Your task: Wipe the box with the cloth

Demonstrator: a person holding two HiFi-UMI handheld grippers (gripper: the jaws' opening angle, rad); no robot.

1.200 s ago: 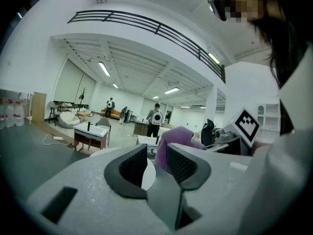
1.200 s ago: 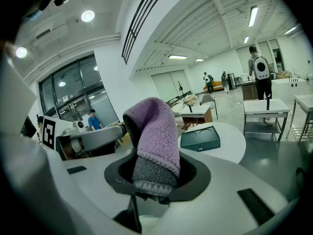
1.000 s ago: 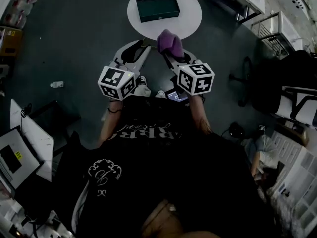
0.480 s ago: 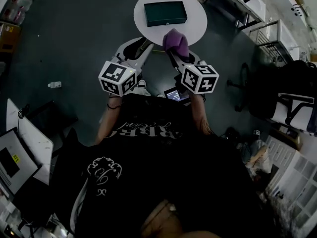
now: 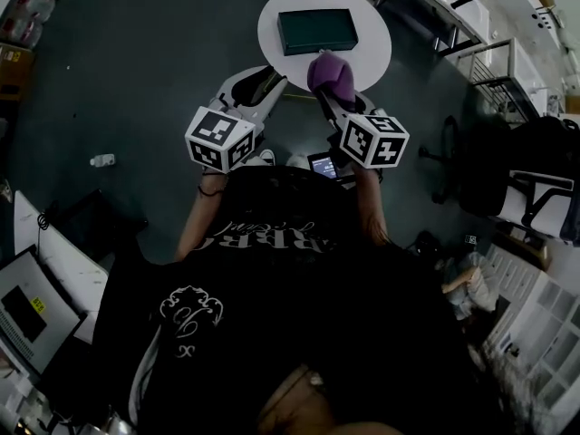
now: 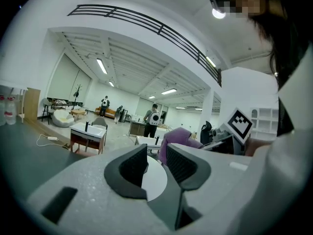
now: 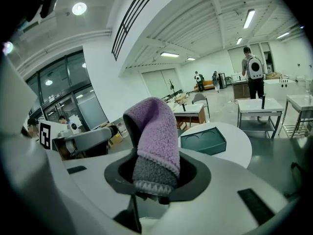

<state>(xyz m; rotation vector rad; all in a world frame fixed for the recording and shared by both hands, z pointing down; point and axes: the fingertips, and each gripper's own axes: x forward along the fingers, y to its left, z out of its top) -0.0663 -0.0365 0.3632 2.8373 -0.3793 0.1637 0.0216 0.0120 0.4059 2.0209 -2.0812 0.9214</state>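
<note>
The round white table [image 5: 372,48] is seen further right in the head view than a second ago, with the dark green box [image 5: 316,30] laid flat on it. The left tongs [image 6: 156,161] are held slightly parted and empty. The purple cloth [image 7: 155,131] is clenched in the right tongs [image 7: 156,174] over the table's near edge, apart from the box.

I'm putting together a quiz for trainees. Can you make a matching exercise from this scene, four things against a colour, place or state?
Things:
1. cloth
2. box
3. left gripper
4. round table

Descriptions:
A. open, nothing between its jaws
B. dark green, lying on the table
C. purple, clamped in the right gripper
D. white, bearing the box

Pairs: 1-C, 2-B, 3-A, 4-D
</note>
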